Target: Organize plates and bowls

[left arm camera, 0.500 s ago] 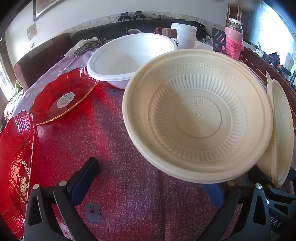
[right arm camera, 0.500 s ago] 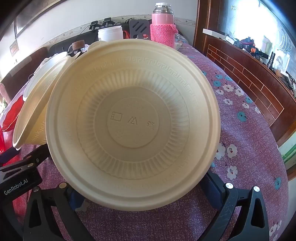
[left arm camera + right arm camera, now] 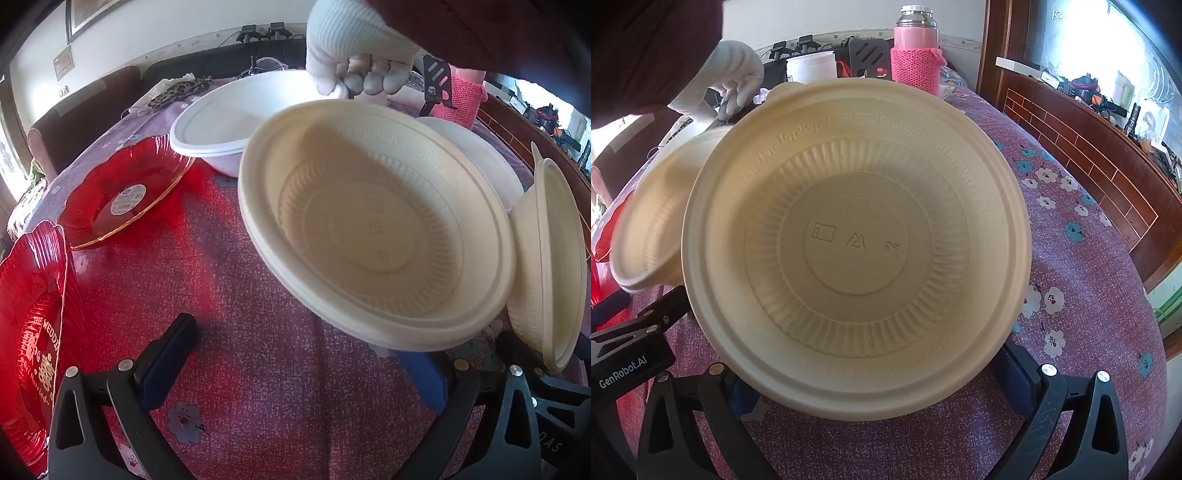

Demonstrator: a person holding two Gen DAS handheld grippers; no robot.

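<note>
At the far left edge of the left wrist view a red plate point(image 3: 29, 350) lies on the flowered purple tablecloth point(image 3: 229, 288), with a second red plate point(image 3: 122, 192) just behind it and a white bowl point(image 3: 236, 122) beyond that. The left gripper point(image 3: 295, 365) is released, its jaws spread wide over bare cloth. Its left finger stands clear of everything, while the near rim of the nested cream bowls point(image 3: 376, 229) covers the tip of its right finger. Above those bowls a gloved hand point(image 3: 358, 48) hangs with curled fingers at the far rim of the white bowl, partly blocking the clutter at the back of the table. To the right, just beside the nested pair, sits a single cream bowl point(image 3: 857, 243), which fills the right wrist view. The right gripper point(image 3: 875, 384) also stands wide, both fingertips hidden behind this bowl's near rim, and no grip on it shows. Behind it stand a white tub point(image 3: 812, 66) and a pink bottle point(image 3: 916, 55) in a knitted sleeve. A wooden ledge point(image 3: 1089, 155) runs along the table's right side.
</note>
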